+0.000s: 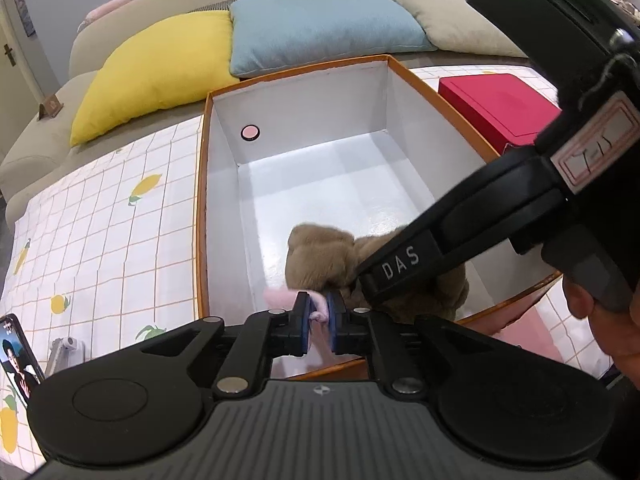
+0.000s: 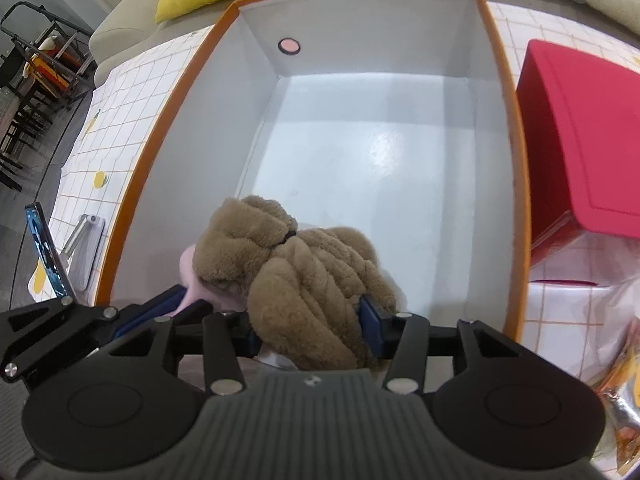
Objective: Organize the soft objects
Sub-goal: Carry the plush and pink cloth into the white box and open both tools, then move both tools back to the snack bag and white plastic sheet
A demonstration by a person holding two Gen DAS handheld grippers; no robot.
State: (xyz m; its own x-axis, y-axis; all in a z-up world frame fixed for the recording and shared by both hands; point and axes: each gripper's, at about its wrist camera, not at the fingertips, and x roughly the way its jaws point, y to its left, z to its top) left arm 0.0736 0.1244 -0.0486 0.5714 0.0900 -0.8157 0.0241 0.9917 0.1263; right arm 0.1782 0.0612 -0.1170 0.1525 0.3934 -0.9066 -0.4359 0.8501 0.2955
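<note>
Left tool [image 1: 319,316] pinches the brown plush toy's [image 2: 304,280] pink part; right tool [image 2: 310,330] clasps its body, low at the orange box's [image 2: 496,80] near end.

Home living room (sofa [image 1: 48,148], cushions [image 1: 156,76], lemon-print tablecloth [image 1: 104,216])

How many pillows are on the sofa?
3, lined up behind the orange box: a yellow pillow on the left, a blue pillow in the middle and a beige pillow on the right. More may be hidden beyond the picture's edge.
</note>
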